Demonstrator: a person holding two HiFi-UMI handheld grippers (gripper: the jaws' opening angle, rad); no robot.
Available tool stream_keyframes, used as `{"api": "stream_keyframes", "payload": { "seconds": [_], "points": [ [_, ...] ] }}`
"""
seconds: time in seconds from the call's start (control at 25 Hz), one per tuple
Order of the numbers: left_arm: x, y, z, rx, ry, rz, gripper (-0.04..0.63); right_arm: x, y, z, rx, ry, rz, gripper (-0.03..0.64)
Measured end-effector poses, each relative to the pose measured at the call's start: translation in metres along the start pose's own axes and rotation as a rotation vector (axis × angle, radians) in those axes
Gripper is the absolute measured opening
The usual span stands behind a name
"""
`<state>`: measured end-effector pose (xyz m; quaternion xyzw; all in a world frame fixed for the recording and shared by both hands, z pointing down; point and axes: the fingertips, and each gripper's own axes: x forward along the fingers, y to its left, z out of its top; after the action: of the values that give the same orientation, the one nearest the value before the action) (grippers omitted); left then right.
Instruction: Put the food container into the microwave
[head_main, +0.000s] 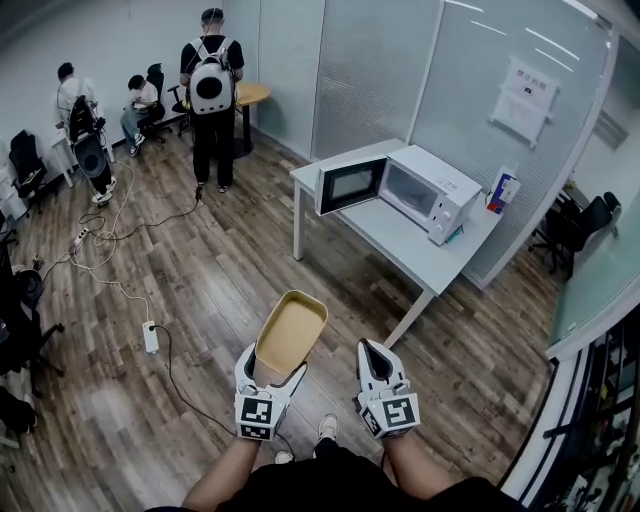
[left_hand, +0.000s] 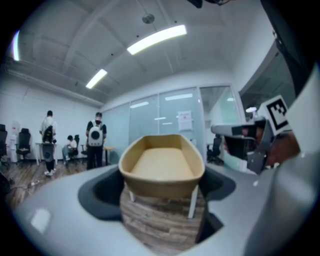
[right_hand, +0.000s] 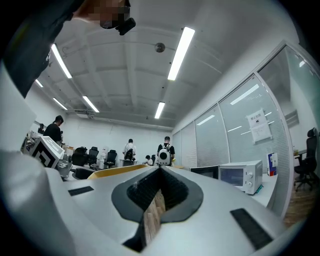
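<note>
In the head view my left gripper is shut on the near end of a tan, oblong food container, held level above the wood floor. In the left gripper view the empty container sits between the wide-set jaws of that gripper. My right gripper hangs beside it, shut, with nothing in it. A white microwave stands on a white table ahead, with its door swung open to the left. The microwave also shows in the right gripper view.
Several people stand or sit at the far left, one with a white backpack. A cable and power strip lie on the floor to the left. A blue box stands by the microwave. Glass partitions line the back and right.
</note>
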<state>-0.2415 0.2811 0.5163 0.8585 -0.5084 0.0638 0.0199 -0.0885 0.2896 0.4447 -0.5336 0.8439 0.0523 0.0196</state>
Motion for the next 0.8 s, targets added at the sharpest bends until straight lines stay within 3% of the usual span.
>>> {"api": "stream_keyframes", "payload": {
  "seconds": [0.8],
  "points": [
    [0.146, -0.001, 0.018, 0.029, 0.036, 0.067, 0.462, 0.087, -0.118, -0.017, -0.067, -0.015, 0.107, 0.006]
  ]
}}
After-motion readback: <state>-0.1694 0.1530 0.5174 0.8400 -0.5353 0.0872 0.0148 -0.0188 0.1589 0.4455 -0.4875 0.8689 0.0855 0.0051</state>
